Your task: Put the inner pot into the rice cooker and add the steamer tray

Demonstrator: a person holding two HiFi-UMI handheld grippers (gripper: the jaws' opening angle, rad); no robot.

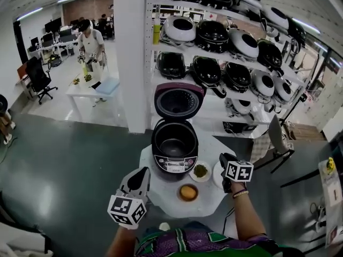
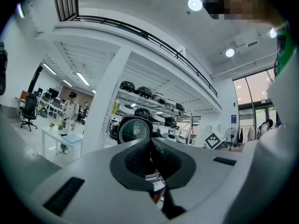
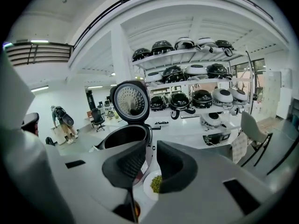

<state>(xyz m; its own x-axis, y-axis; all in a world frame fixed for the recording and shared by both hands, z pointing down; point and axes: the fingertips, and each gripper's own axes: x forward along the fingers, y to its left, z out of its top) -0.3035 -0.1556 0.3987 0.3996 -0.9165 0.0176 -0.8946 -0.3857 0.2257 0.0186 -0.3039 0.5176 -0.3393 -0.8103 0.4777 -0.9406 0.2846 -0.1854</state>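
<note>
While the hall is stretching away over a dark floor, white shelves are carrying rows of cookers behind the round white worktop, their far ends running out of frame. A person is standing at a small table far off, too small to make out further. On the worktop the rice cooker is standing with its lid raised upright. Its hollow is showing only as a dark bowl, so whether the inner pot is sitting inside I cannot tell. The left tool is hovering at the worktop's near left edge, its pads pressing together with nothing between them, which only the left gripper view is showing; there the tool itself is hiding most of the cooker. The right tool is hanging right of the cooker, its jaws standing a narrow slit apart and empty. Through that slit the right gripper view is catching a dish of green grains; the head view is also showing an orange-filled dish.
</note>
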